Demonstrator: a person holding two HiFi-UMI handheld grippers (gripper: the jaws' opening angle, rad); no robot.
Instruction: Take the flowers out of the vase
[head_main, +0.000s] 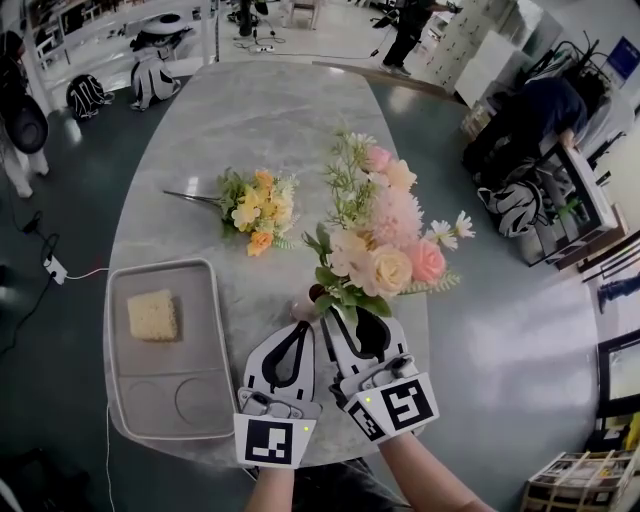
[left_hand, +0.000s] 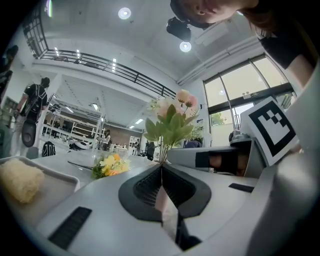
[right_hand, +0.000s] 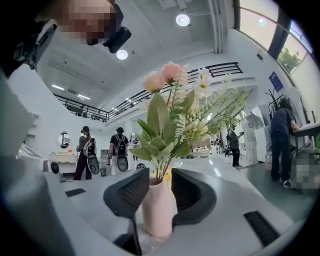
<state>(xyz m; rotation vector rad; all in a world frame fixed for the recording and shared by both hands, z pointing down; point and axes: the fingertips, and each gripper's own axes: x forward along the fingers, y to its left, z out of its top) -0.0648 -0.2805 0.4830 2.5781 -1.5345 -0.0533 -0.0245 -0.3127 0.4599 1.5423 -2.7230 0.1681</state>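
A pale pink vase stands between the jaws of my right gripper, which are open around it; I see no firm squeeze. From the vase rises a bouquet of pink, cream and white flowers with green leaves; in the head view it hides most of the vase. A loose yellow and orange bunch lies on the marble table further back. My left gripper sits just left of the right gripper, jaws shut with nothing held, pointing at the flower stems.
A grey tray with a yellow sponge-like block lies at the table's front left. The table's rounded edge runs close on the right of the vase. People stand in the room beyond, and one bends over a desk at the right.
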